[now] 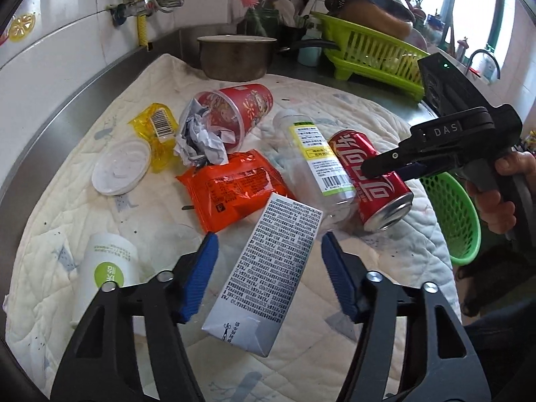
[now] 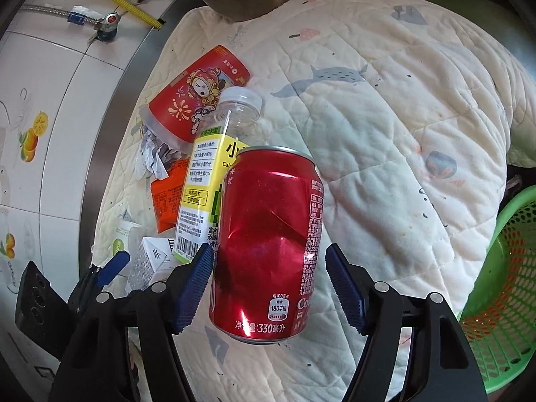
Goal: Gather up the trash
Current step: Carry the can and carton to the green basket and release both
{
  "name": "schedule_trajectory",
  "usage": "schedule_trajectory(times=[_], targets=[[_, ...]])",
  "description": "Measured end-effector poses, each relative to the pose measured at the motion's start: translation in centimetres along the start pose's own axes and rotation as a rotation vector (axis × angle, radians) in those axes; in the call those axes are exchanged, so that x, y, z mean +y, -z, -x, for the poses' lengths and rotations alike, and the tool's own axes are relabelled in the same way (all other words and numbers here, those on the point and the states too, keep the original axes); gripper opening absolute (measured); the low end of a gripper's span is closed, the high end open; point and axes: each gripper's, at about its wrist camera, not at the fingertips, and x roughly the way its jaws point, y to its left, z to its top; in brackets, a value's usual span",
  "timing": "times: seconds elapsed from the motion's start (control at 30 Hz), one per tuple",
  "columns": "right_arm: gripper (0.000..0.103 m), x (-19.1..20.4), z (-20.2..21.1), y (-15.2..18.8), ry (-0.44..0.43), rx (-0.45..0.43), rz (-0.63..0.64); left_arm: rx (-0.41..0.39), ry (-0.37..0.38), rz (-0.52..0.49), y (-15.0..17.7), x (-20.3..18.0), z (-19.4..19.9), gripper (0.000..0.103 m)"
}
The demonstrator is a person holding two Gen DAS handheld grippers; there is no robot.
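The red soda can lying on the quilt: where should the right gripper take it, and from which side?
Grip the red can across its dented middle, coming down from above. It lies on its side on the quilt, and the right gripper already straddles it, jaws open. The clear bottle lies tight against one side, so that finger has little room; the other side is free.

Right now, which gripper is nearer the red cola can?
Right. The right gripper straddles the red cola can, pads not yet pressing; the left gripper brackets the grey carton.

Two close wrist views angled down, both on the red can [image 1: 370,181] [image 2: 268,244].
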Motion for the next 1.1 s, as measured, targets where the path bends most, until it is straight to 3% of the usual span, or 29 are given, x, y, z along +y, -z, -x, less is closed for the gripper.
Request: schedule_trajectory(times=[0.53,0.7,0.93,1.1], targets=[[0.067,0.2,-1.2,-0.1,-0.013,0.026,-0.006,0.072,-0.002,-0.013,1.3,0.2,-1.6,0.056],[0.063,0.3,-1.3,0.0,-0.029,0.022,-0.001,0.068,-0.021,0.009,1.3,-0.1,-1.4,0.046],[0.063,0.3,0.5,1.2,-0.038,-0.014,0.045,0.056,-0.055,0.065,1.6,-1.0,-0.6,0.043],[0.063,-1.1,3.4,3.1,0.015,-0.066,0.103,0.037,-0.060,0.120,1.8,-2.2,0.6,0.042]])
